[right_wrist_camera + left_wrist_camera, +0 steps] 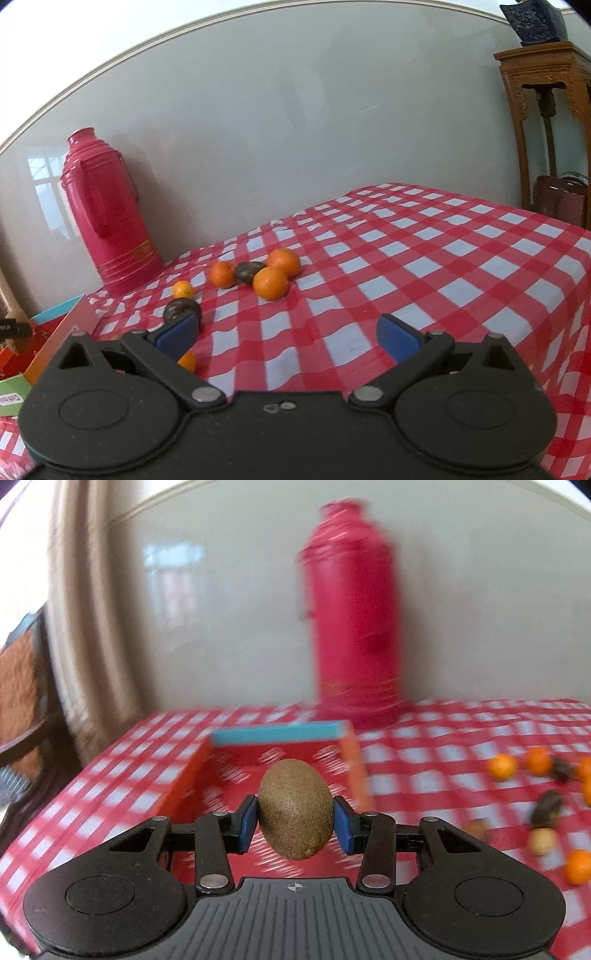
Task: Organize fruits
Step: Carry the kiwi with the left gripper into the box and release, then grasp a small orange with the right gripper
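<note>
My left gripper [295,821] is shut on a brown kiwi [295,808] and holds it above a shallow box [280,734] with orange sides and a blue far wall. Loose oranges [501,767] and dark fruits [548,808] lie on the cloth to its right. My right gripper [288,334] is open and empty above the checked cloth. Ahead of it lie several oranges [271,282], a dark fruit [248,271] among them, and another dark fruit [181,309] by its left finger. A small orange [187,361] is partly hidden under that finger.
A tall red thermos [107,218] stands at the back against the grey wall; it also shows in the left wrist view [352,627]. The box's corner [70,321] is at the left of the right wrist view. A wooden cabinet [546,122] stands beyond the table's right edge.
</note>
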